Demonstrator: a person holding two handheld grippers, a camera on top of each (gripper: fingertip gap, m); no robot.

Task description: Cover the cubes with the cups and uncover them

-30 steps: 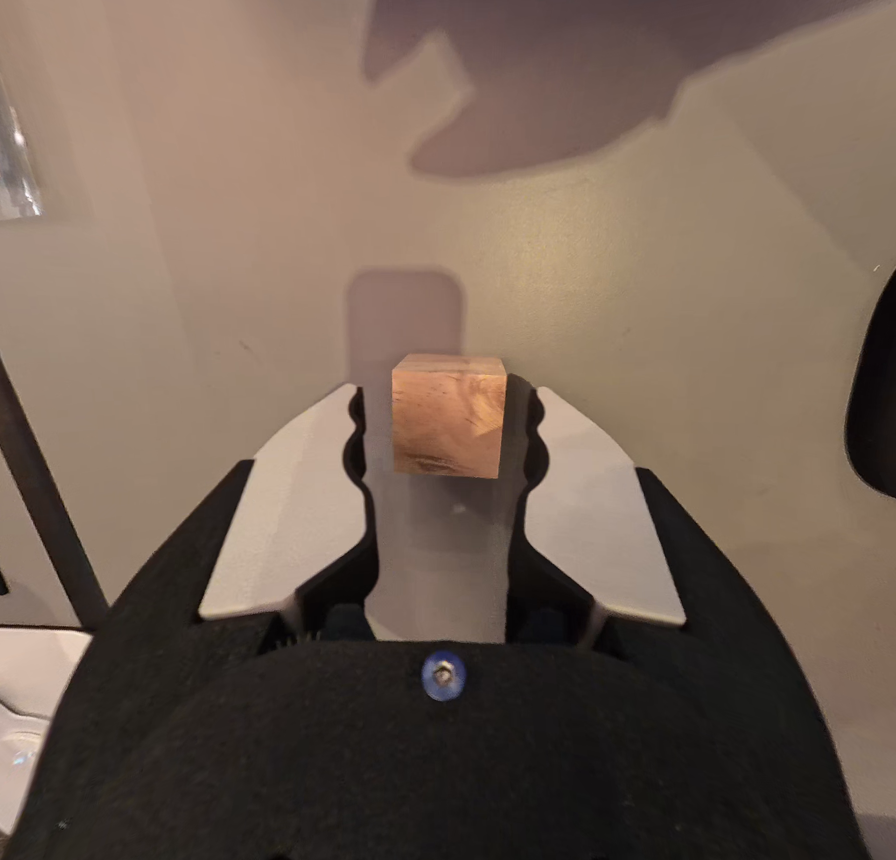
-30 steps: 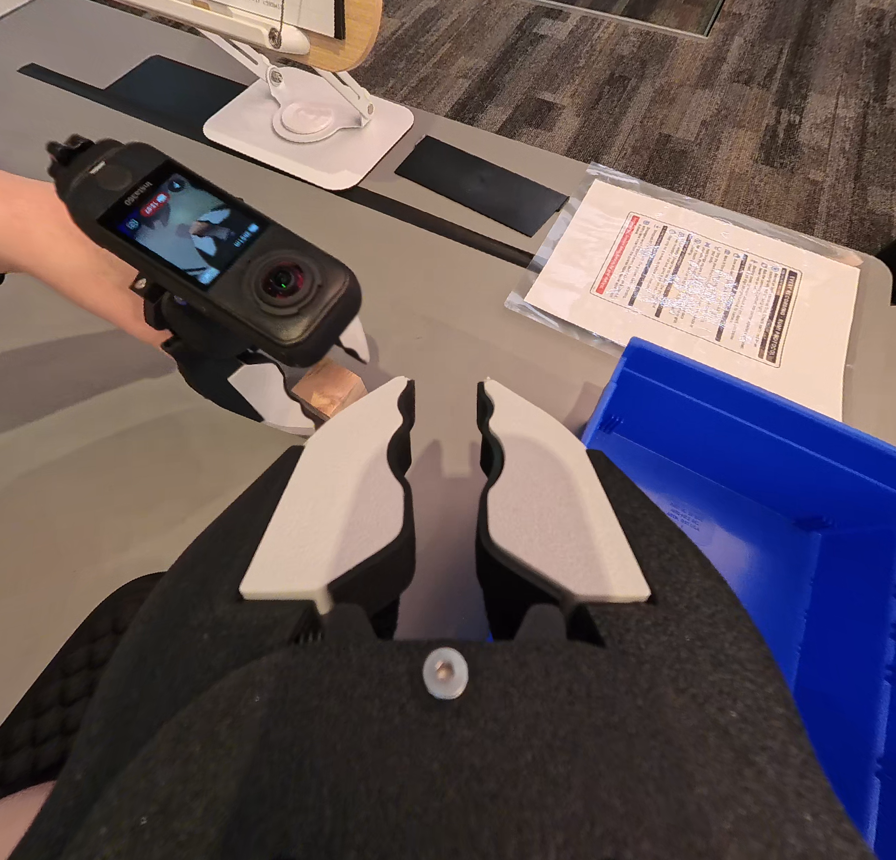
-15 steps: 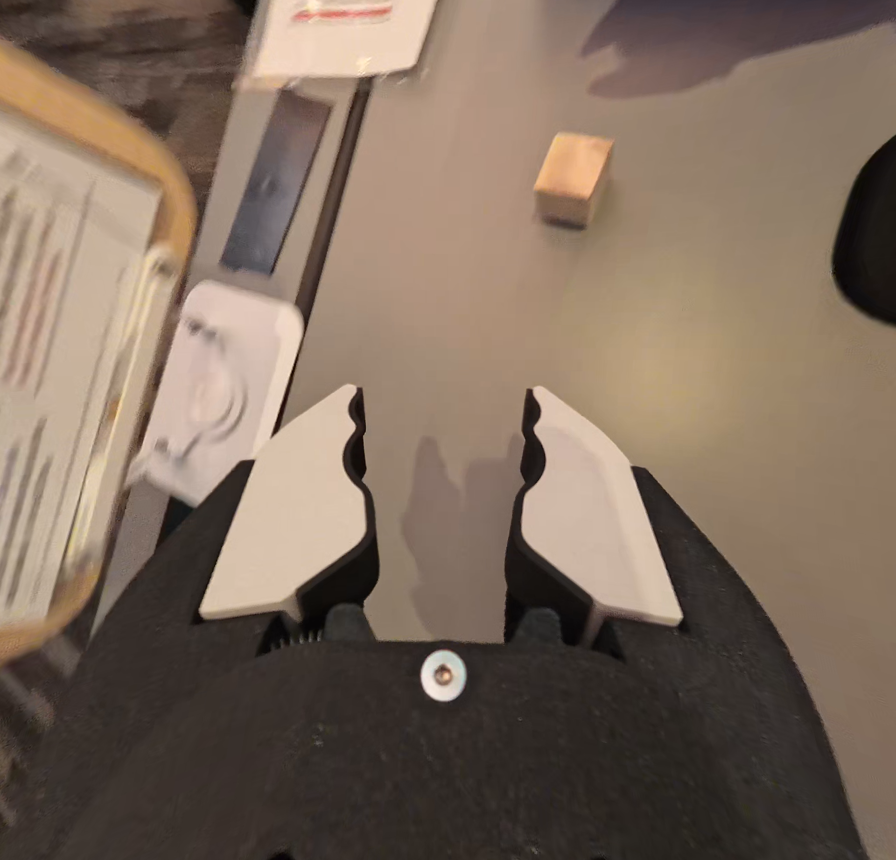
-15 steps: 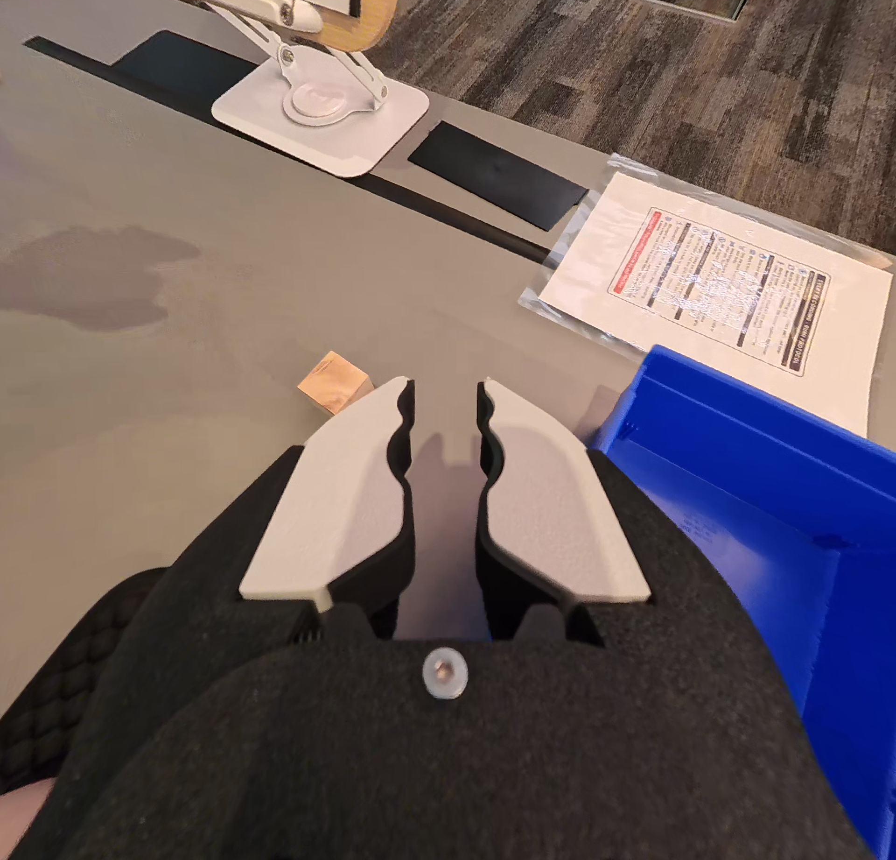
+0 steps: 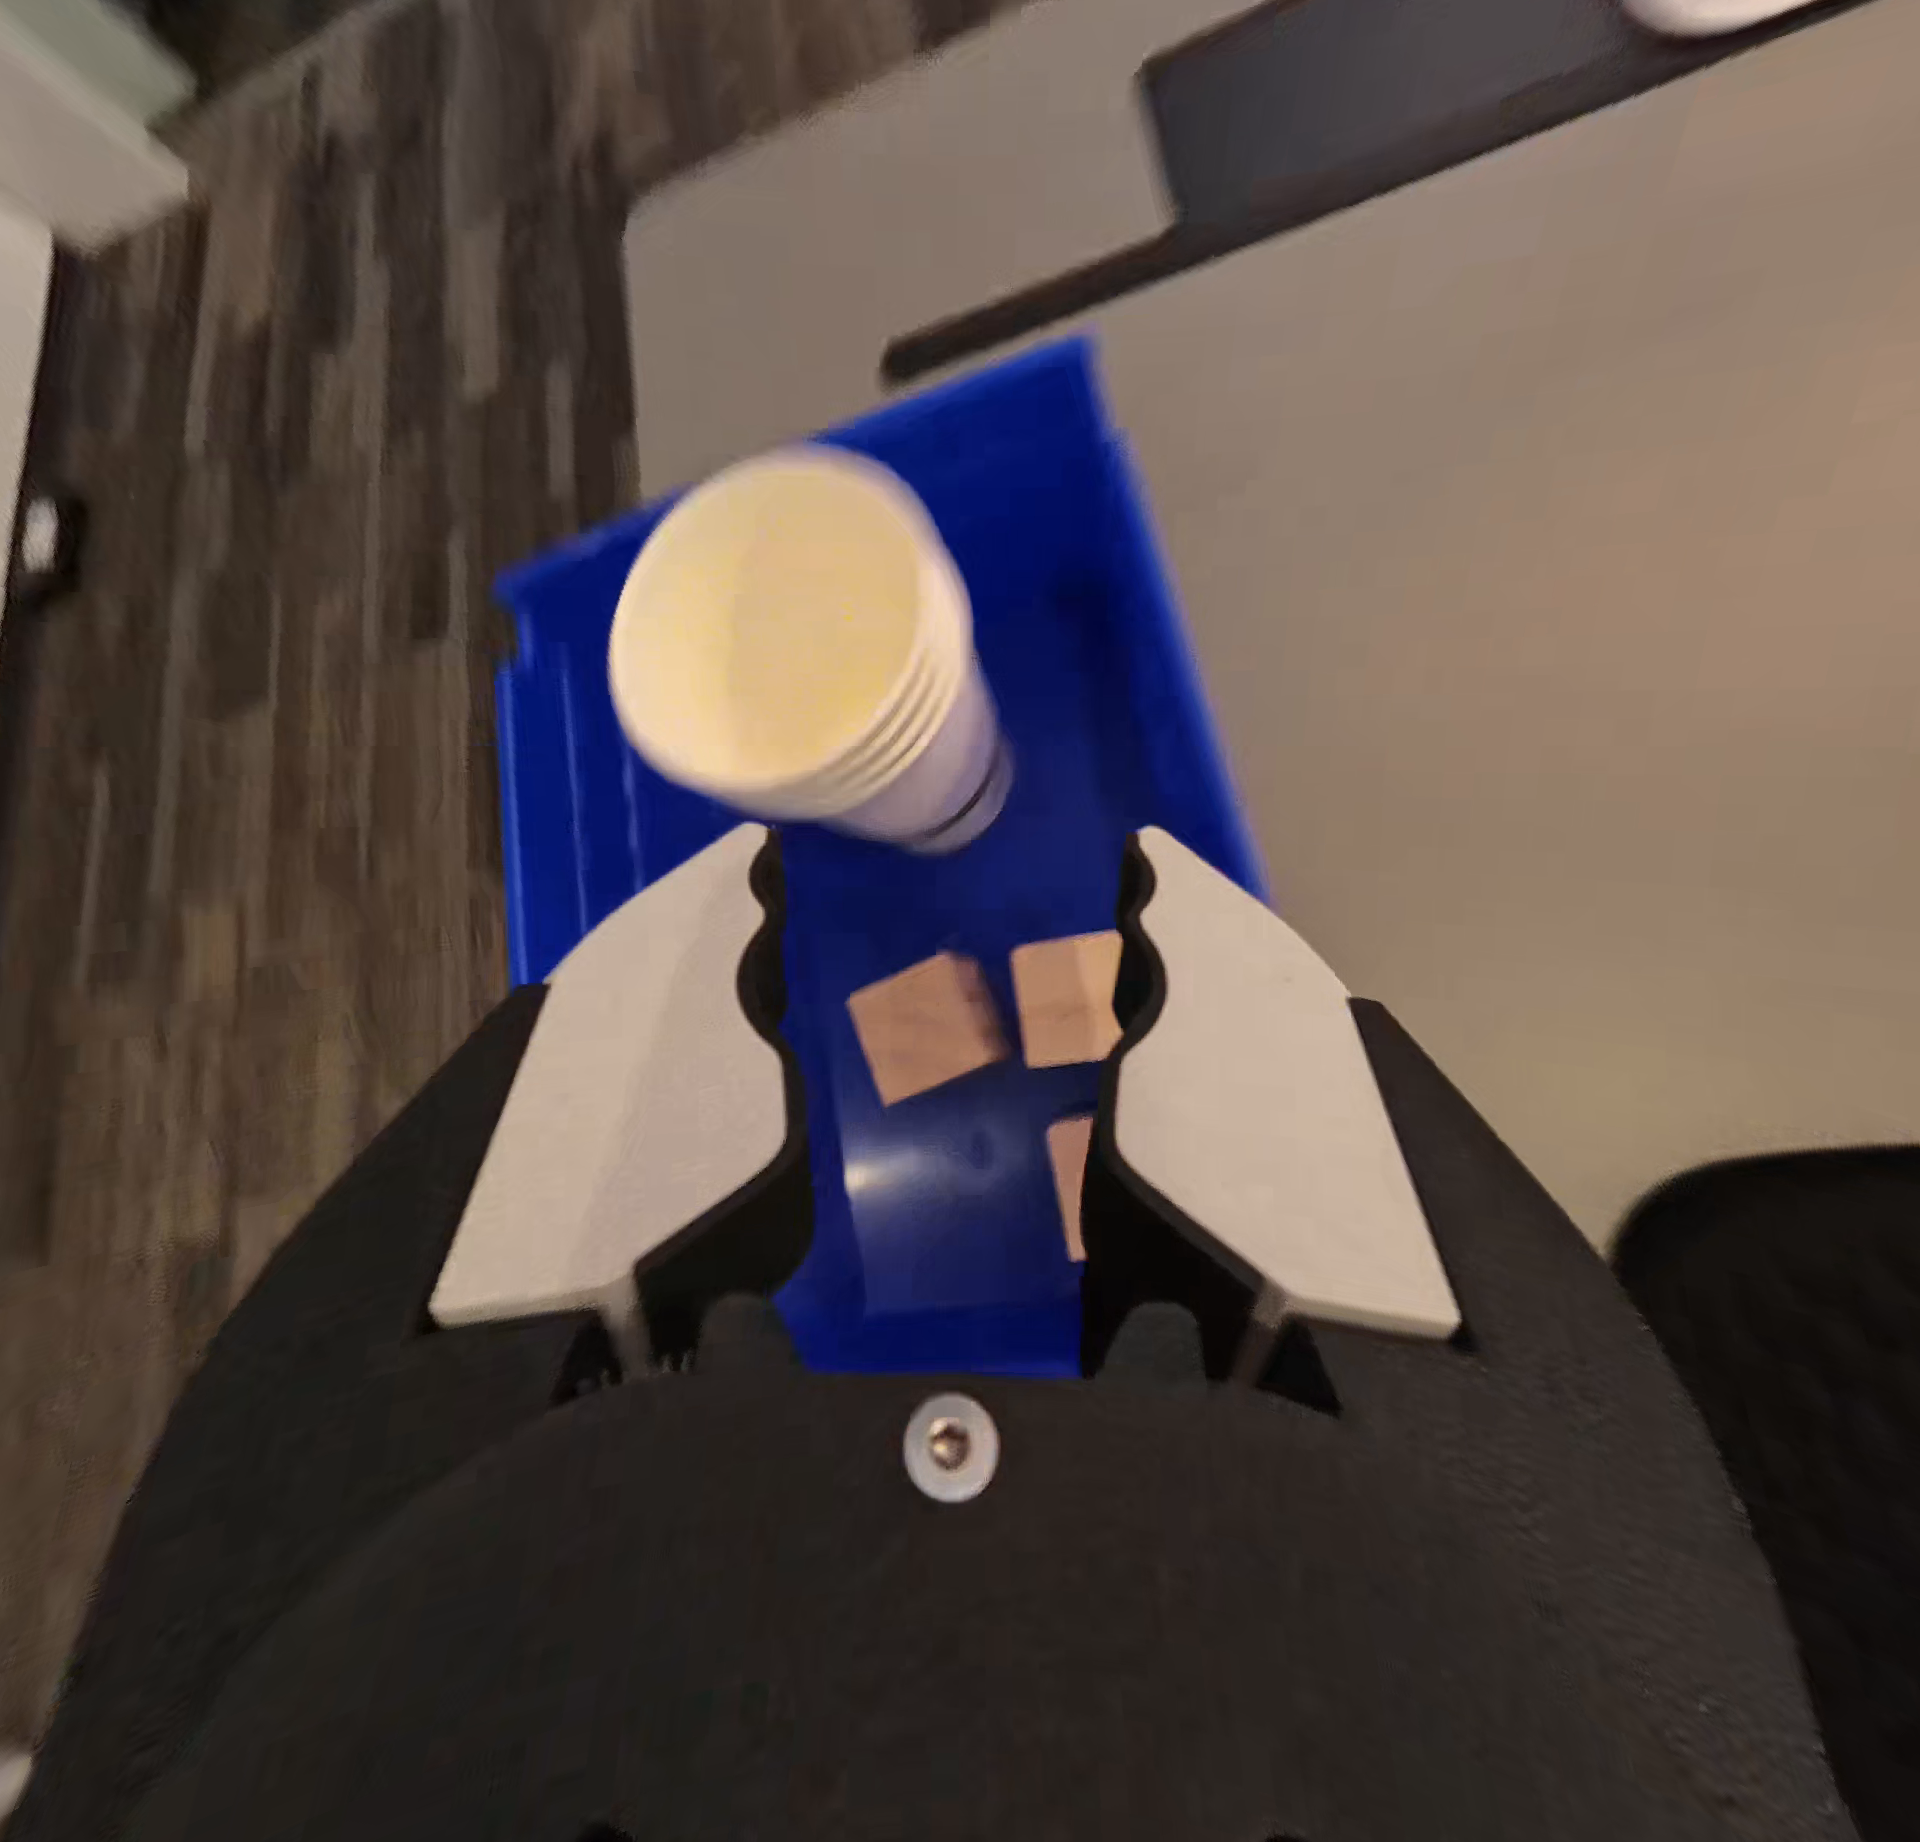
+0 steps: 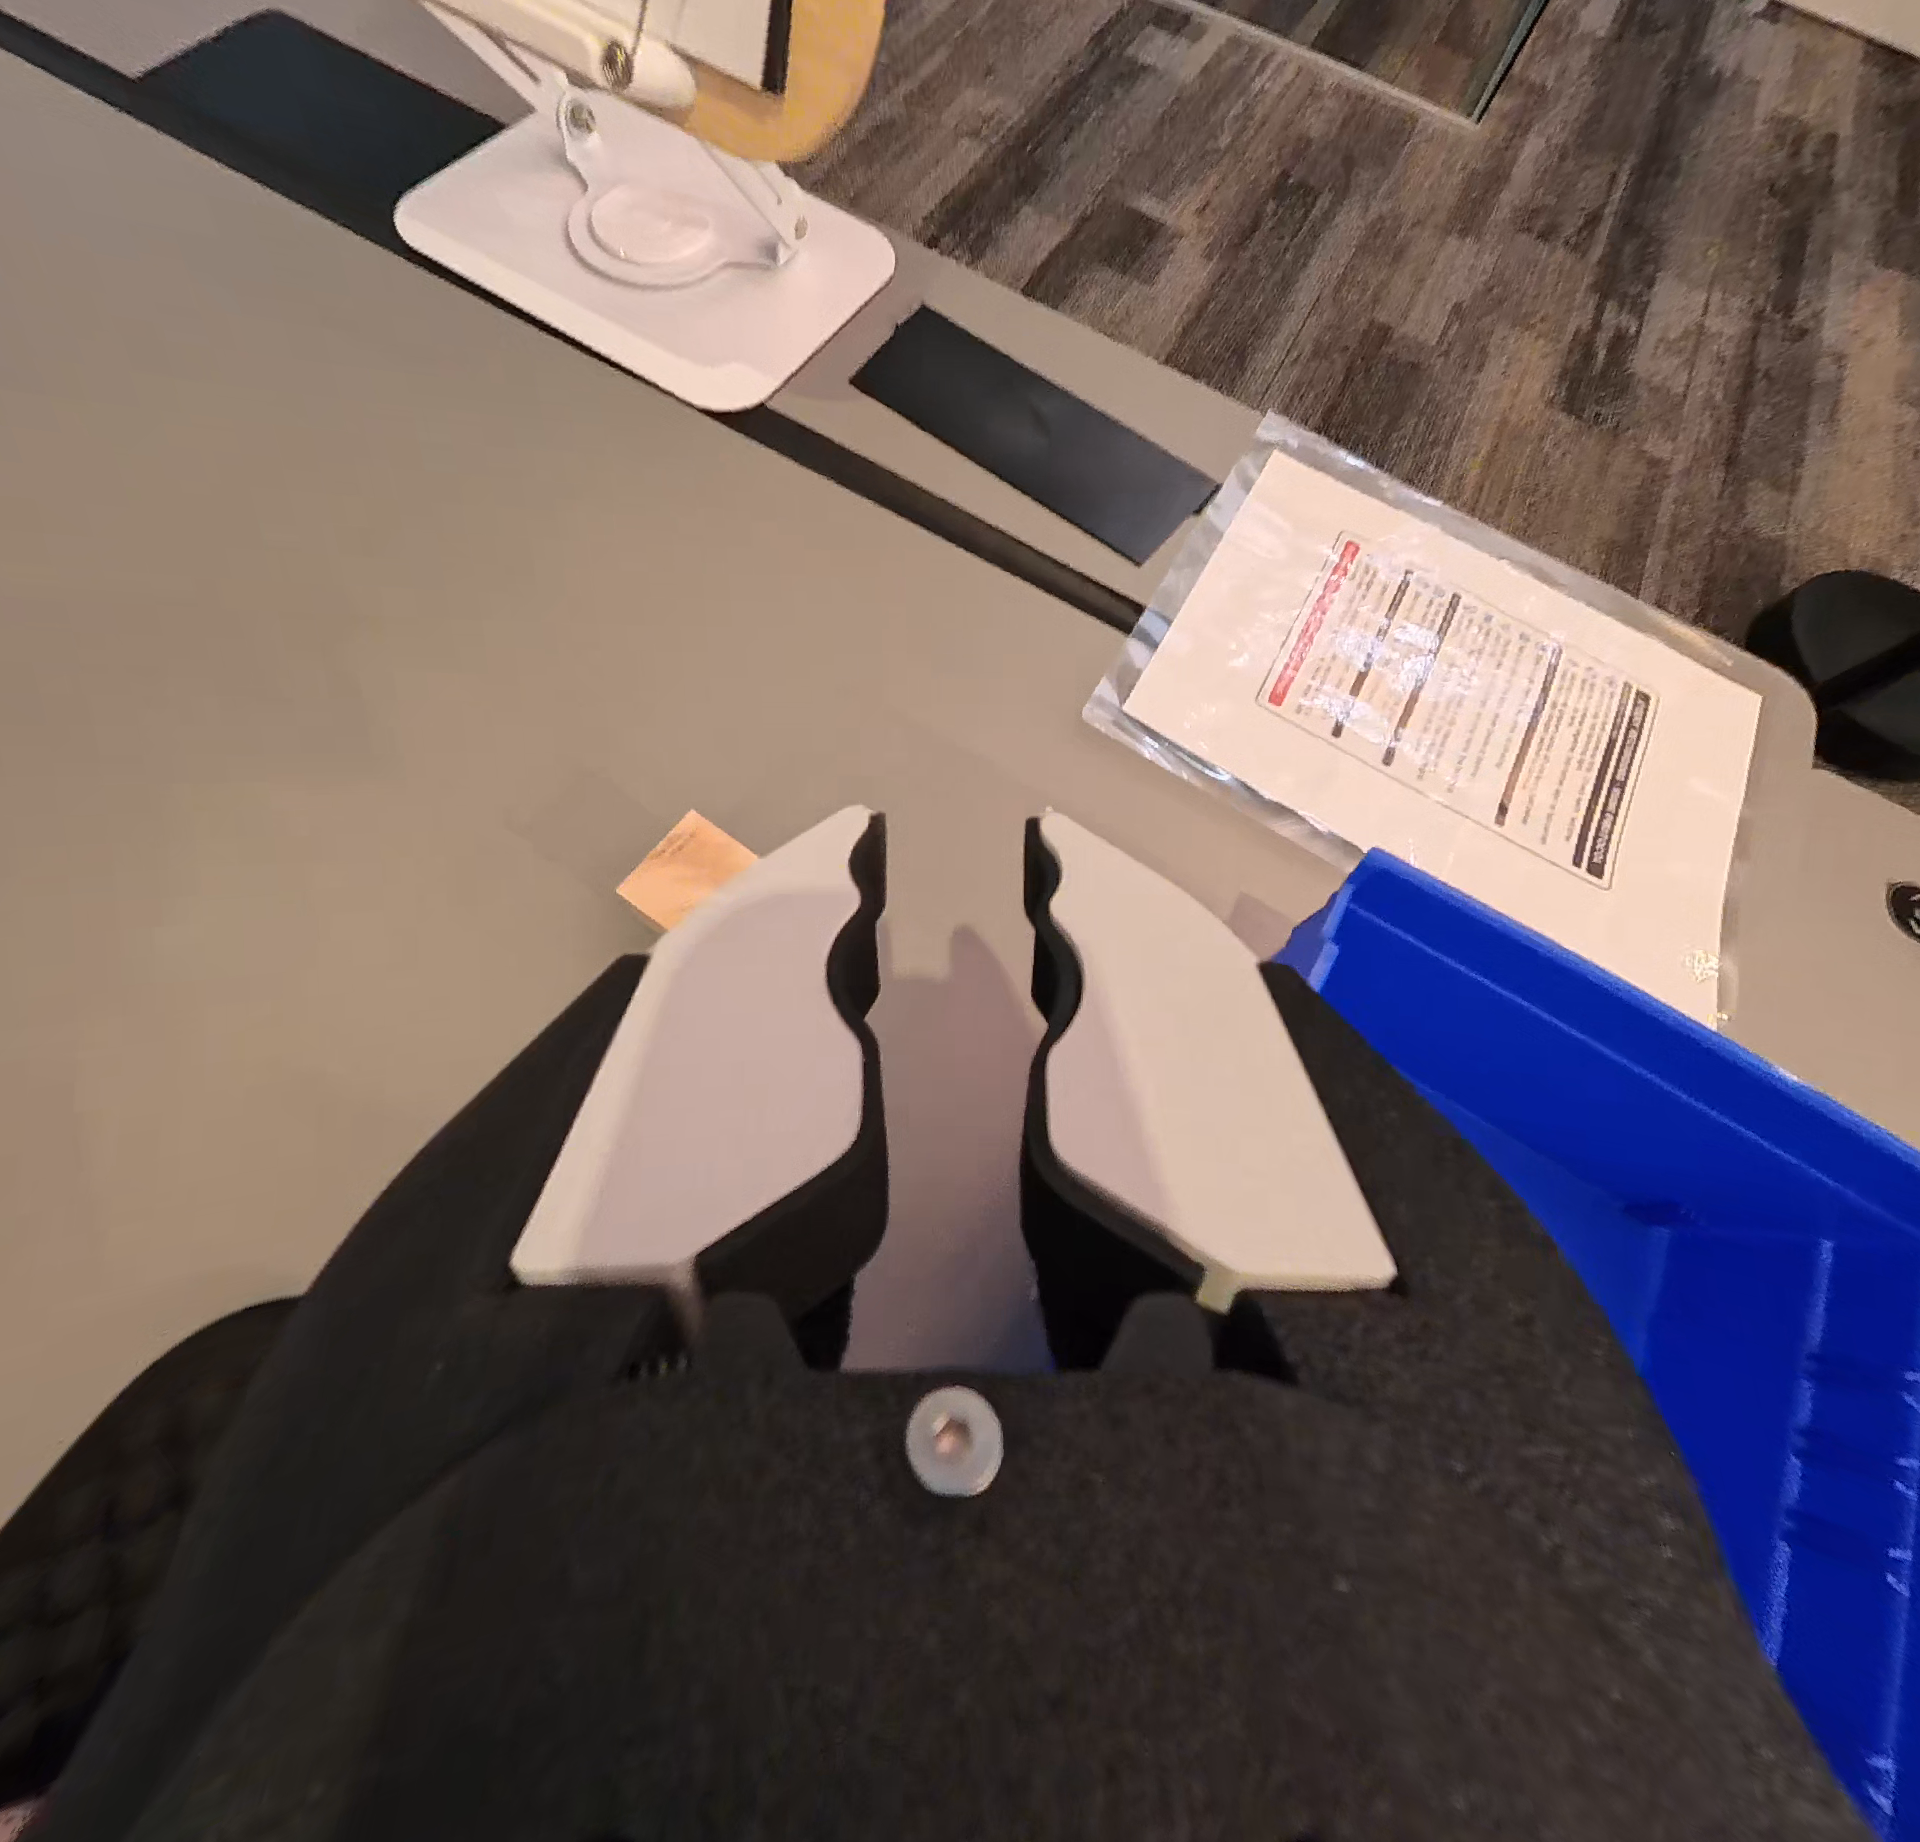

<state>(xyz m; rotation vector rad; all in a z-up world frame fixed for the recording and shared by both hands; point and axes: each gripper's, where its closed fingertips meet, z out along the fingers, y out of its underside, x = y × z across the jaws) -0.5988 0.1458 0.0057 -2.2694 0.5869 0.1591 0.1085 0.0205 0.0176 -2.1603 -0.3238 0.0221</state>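
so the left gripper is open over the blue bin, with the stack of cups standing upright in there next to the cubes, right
Not quite. The left gripper is open over the blue bin, but the stack of cups lies on its side, its open mouth facing the camera, as the left wrist view shows. The cubes are in the bin beside it.

I see blue bin (image 5: pixel 1164 587) | cream-white stacked paper cups (image 5: pixel 800 649) | tan wooden cubes (image 5: pixel 925 1023) | grey table (image 6: pixel 312 597) | dark wood-grain floor (image 6: pixel 1351 182)
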